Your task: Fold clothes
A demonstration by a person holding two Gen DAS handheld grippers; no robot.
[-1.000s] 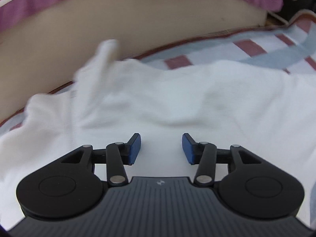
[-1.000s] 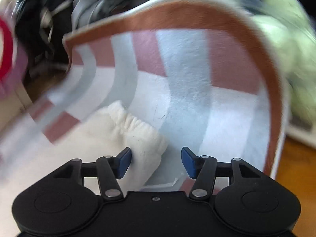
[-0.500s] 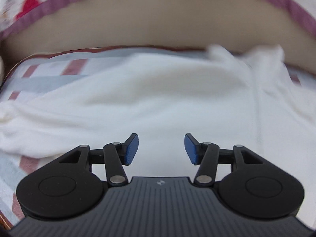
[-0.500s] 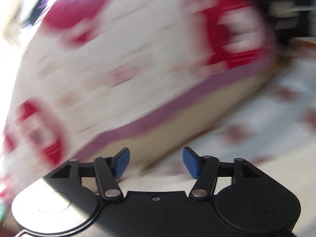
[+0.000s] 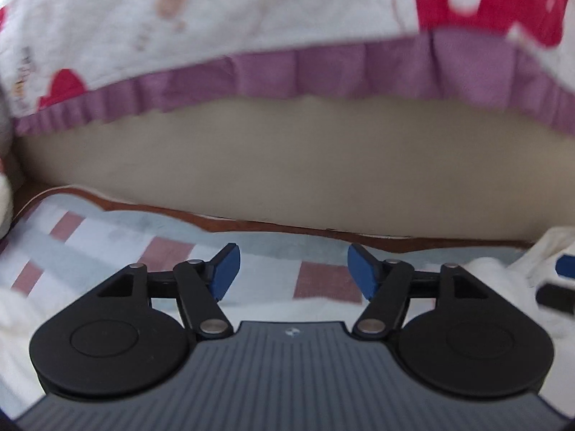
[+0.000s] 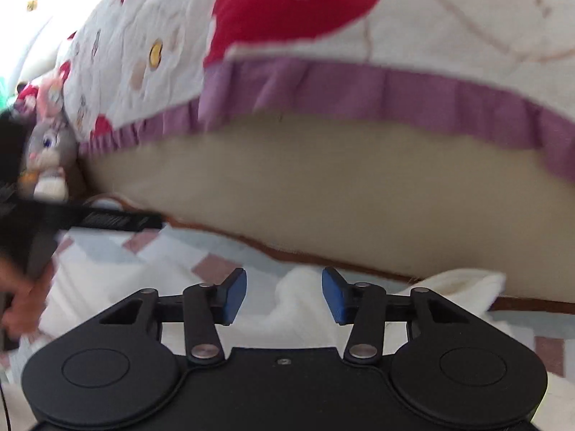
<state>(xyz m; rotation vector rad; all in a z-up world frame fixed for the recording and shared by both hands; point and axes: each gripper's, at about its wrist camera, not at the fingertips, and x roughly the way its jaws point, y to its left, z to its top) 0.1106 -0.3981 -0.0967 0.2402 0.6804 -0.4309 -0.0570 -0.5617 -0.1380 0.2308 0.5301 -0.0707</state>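
Bed (image 5: 305, 165) fills the top of both views: beige mattress side, with a white sheet (image 5: 179, 18) printed in red and edged by a purple frill (image 5: 323, 72) hanging over it. Below it a checked blanket (image 5: 169, 251) with a brown border is spread as the work surface; grey, white and dull-red squares are seen. Both frames are motion-blurred.

White garment (image 6: 298, 287) lies on the blanket. In the right wrist view a raised fold of it sits just ahead of the gap between the fingers, and a second lump is seen further right against the mattress. In the left wrist view only its edges are caught: white cloth under the gripper body and a bunched part at far right.

Only in the right wrist view: a grey plush rabbit (image 6: 46, 151) at the left by the bed corner, the left gripper's dark body crossing in from the left edge, and a hand (image 6: 21, 305) on it, blurred.

Only in the left wrist view: a blue pad and a dark finger of the right gripper at the far right edge, over the bunched cloth.

Left gripper (image 5: 289, 273): jaws spread wide, nothing between them, checked blanket behind.
Right gripper (image 6: 284, 294): jaws apart, nothing clamped; whether the fold is touched cannot be told.
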